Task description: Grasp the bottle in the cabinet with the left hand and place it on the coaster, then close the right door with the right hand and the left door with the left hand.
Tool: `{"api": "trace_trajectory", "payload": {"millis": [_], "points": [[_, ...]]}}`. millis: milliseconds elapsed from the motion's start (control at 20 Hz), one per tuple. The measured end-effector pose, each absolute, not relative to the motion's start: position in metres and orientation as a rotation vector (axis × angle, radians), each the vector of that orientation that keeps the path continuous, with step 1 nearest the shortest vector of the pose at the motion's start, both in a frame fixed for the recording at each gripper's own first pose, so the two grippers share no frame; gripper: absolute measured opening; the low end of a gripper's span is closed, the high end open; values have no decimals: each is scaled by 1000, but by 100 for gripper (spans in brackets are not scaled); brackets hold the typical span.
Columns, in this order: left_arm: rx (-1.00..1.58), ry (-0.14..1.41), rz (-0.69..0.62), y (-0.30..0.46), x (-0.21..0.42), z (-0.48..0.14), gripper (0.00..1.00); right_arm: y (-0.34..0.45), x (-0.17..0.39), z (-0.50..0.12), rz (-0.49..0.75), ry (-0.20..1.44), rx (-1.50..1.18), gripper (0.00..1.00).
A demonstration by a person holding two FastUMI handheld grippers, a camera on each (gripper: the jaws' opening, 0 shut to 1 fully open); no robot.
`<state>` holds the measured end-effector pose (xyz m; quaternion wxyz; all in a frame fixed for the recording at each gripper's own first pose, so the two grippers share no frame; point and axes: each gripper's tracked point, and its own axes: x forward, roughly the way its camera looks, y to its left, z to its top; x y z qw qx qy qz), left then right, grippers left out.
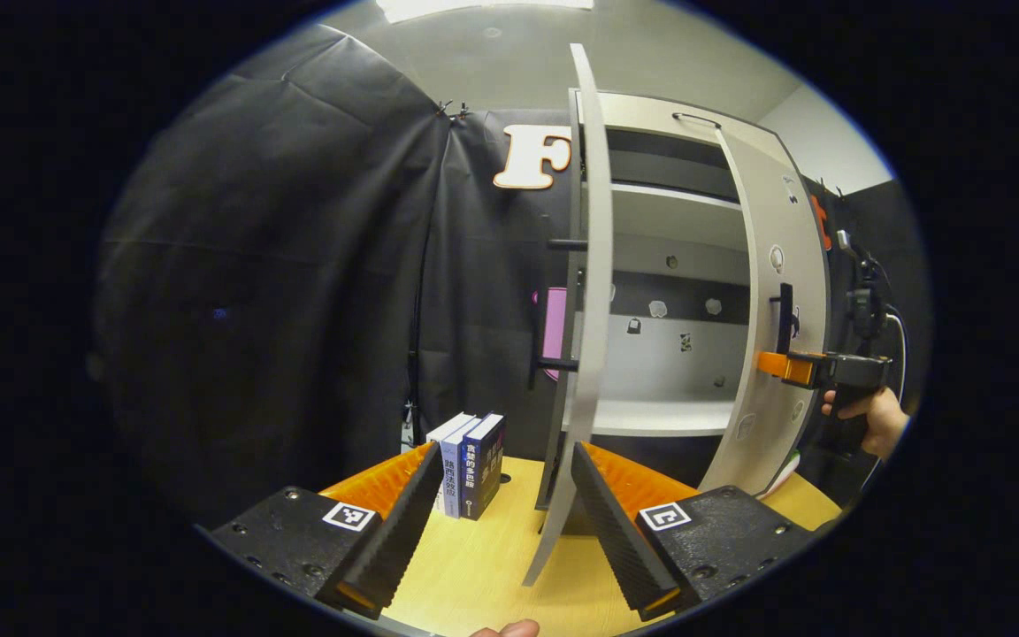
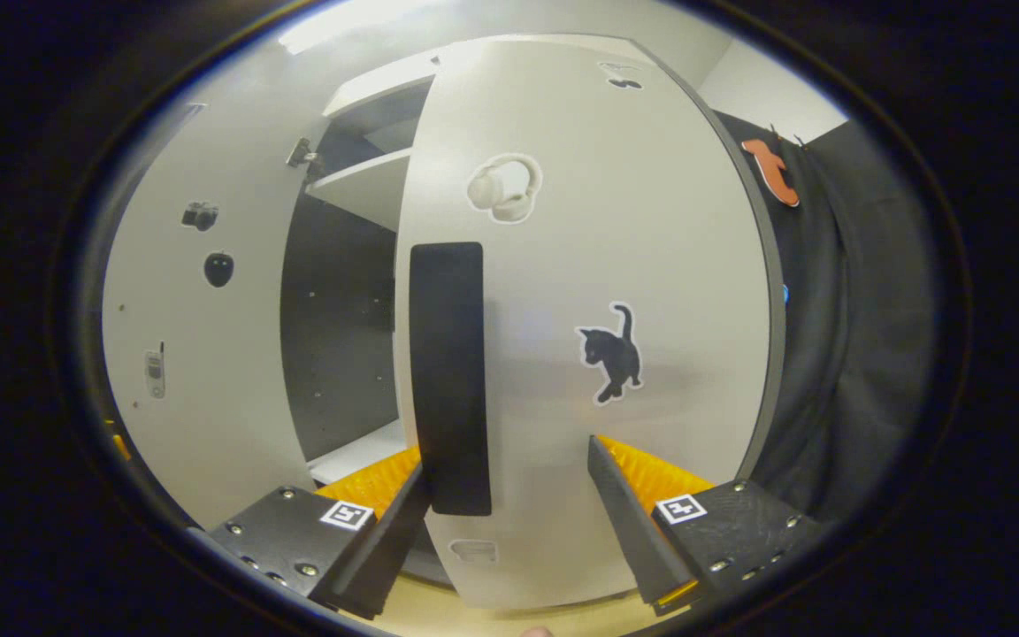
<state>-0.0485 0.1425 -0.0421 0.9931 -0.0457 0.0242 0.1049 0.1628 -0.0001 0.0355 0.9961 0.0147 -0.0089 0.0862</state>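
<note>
Looks like the door-closing stage: right door reads as a stiff, light, smooth hinged panel, likely to swing freely and slip under a sideways touch, so best pushed flat on its face or taken by the dark upright handle. Right gripper spread open and holding nothing, handle just off its left finger, door face straight ahead and close. Left gripper likewise open and empty, left door edge-on between its fingers, untouched, beside books on the table.
</note>
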Motion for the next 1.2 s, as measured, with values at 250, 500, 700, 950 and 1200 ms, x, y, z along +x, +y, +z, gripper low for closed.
{"api": "trace_trajectory", "payload": {"millis": [250, 500, 700, 950, 1200], "points": [[-126, 64, 176, 165, -39, -33, 91, 0, 169, 36, 89, -32, 23, 96], [-172, 59, 133, 173, -21, -14, 95, 1, 173, 35, 26, -46, 23, 100], [-163, 55, 76, 168, -6, -4, 95, 1, 175, 34, -8, -48, 19, 100], [-150, 61, 18, 157, 8, 0, 95, 1, 175, 34, -11, -53, 19, 100], [-151, 72, -29, 154, 17, 2, 95, 1, 175, 33, -8, -42, 23, 97]]}}
